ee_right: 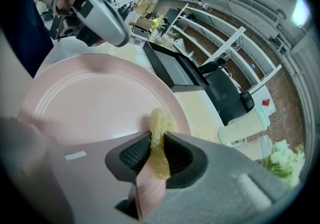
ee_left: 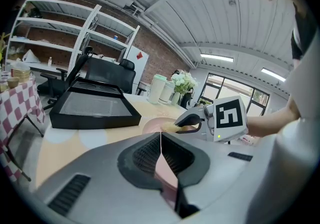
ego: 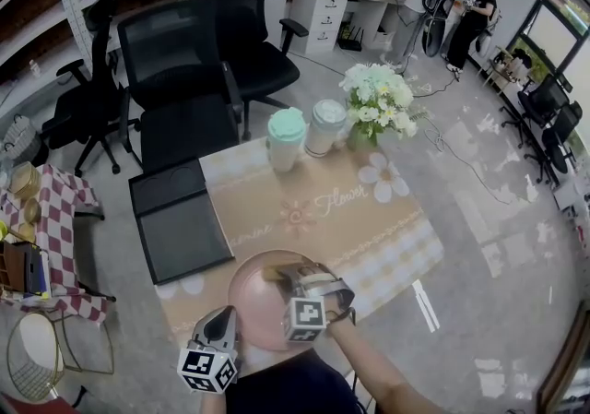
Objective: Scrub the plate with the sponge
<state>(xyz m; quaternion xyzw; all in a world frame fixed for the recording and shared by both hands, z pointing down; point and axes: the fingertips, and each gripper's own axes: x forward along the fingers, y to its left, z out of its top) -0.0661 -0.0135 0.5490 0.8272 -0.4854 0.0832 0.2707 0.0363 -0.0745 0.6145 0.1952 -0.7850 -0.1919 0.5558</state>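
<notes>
Plate: the pink plate (ego: 256, 309) is lying at the 6 o'clock edge of the table (ego: 387, 228).
Left gripper: the left gripper (ego: 221, 318) is clamping the plate's rim at about 8 o'clock.
Right gripper: the right gripper (ego: 289, 276) is squeezing the yellow sponge (ee_right: 159, 124) between its jaws.
Sponge: it is pressing on the plate near the 12 o'clock rim.
Surroundings: two lidded cups (ego: 306, 134) are standing at the table's 12 o'clock end, and a black tray (ego: 180, 218) is lying at the plate's 10 o'clock.
</notes>
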